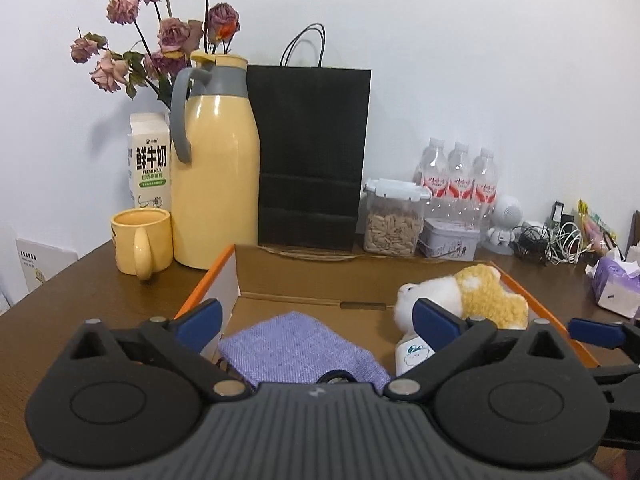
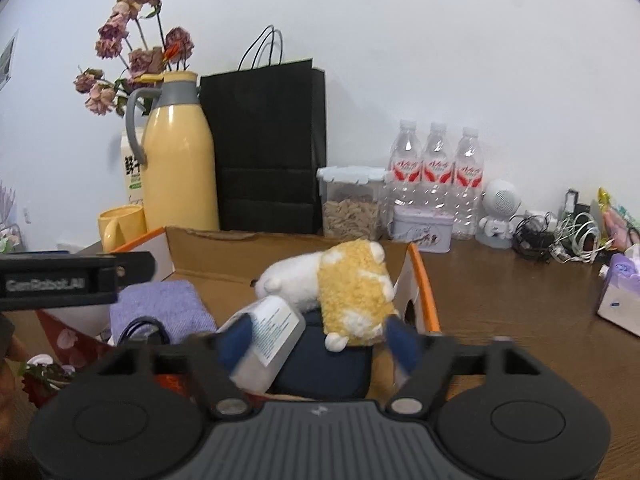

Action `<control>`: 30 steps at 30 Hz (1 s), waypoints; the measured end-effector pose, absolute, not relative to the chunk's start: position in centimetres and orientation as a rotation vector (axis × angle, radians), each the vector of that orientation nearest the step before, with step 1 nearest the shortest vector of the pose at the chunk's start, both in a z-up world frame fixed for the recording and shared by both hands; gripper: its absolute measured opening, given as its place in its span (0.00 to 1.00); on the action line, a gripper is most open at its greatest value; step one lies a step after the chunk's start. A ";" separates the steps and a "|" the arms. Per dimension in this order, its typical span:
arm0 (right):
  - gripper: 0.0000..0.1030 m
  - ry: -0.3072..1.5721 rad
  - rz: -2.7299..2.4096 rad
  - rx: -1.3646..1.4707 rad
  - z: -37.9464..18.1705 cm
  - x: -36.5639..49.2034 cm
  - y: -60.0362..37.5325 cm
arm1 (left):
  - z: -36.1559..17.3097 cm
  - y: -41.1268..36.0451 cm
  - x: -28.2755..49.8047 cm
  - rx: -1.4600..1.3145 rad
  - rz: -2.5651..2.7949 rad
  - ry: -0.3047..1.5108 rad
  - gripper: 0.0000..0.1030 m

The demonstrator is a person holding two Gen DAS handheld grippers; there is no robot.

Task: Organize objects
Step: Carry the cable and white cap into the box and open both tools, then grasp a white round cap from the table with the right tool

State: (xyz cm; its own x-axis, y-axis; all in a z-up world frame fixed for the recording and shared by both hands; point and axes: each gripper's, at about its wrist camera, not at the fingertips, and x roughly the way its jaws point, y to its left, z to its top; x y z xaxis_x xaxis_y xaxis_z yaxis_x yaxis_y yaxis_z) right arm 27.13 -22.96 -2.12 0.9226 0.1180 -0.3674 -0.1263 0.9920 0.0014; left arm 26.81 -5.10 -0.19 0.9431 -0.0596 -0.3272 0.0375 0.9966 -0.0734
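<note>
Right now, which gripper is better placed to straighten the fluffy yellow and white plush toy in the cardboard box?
Right. The right gripper is open with the fluffy yellow and white plush toy just ahead between its fingers; the left gripper faces the lilac woven pouch instead.

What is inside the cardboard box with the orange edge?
Inside the cardboard box with the orange edge lie a purple woven cloth pouch, a white and yellow plush toy, a small white labelled bottle and a dark blue rounded case. Anything beneath them is covered.
</note>
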 end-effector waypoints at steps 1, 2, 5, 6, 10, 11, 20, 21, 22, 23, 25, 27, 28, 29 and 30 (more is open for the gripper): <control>0.96 0.368 0.120 -0.022 -2.1 27.0 -23.0 | -0.2 -5.0 26.7 -0.067 -0.050 0.333 1.00; 0.98 0.364 0.118 -0.022 -2.0 27.0 -23.0 | -0.2 -5.0 26.7 -0.067 -0.050 0.334 1.00; 1.00 0.357 0.110 -0.029 -1.9 26.7 -22.9 | -0.2 -5.0 26.5 -0.066 -0.055 0.332 1.00; 1.00 0.355 0.108 -0.032 -1.9 26.7 -22.8 | -0.1 -4.9 26.4 -0.066 -0.058 0.328 1.00; 1.00 0.355 0.103 -0.038 -1.9 26.5 -22.7 | -0.1 -5.0 26.1 -0.064 -0.059 0.324 1.00; 1.00 0.357 0.101 -0.040 -1.9 26.5 -22.6 | -0.2 -5.0 26.1 -0.063 -0.060 0.324 1.00; 1.00 0.331 0.095 -0.041 -1.6 25.7 -22.6 | -0.1 -4.9 25.5 -0.062 -0.071 0.310 1.00; 1.00 0.327 0.098 -0.043 -1.6 25.5 -22.5 | -0.1 -4.8 25.3 -0.062 -0.076 0.304 1.00; 1.00 0.322 0.101 -0.045 -1.5 25.3 -22.5 | -0.2 -4.8 25.1 -0.062 -0.084 0.297 1.00; 1.00 0.318 0.105 -0.049 -1.5 25.1 -22.4 | -0.1 -4.7 24.9 -0.059 -0.091 0.289 1.00; 1.00 0.309 0.114 -0.056 -1.4 24.6 -22.3 | -0.1 -4.6 24.5 -0.055 -0.099 0.278 1.00; 1.00 0.306 0.121 -0.063 -1.4 24.1 -22.2 | 0.0 -4.5 24.1 -0.057 -0.107 0.271 1.00; 1.00 0.305 0.125 -0.065 -1.4 23.8 -22.2 | 0.0 -4.4 24.0 -0.058 -0.110 0.268 1.00; 1.00 0.305 0.130 -0.067 -1.4 23.6 -22.2 | 0.0 -4.2 23.8 -0.058 -0.112 0.267 1.00; 1.00 0.305 0.135 -0.068 -1.4 23.4 -22.2 | 0.0 -4.1 23.7 -0.057 -0.116 0.267 1.00</control>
State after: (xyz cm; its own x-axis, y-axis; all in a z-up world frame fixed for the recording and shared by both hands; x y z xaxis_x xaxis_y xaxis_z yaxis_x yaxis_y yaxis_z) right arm 23.36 -22.25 -1.41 0.9448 0.1224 -0.3039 -0.1431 0.9886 -0.0467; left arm 23.66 -4.10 0.01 0.9579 -0.1219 -0.2598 0.1068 0.9917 -0.0718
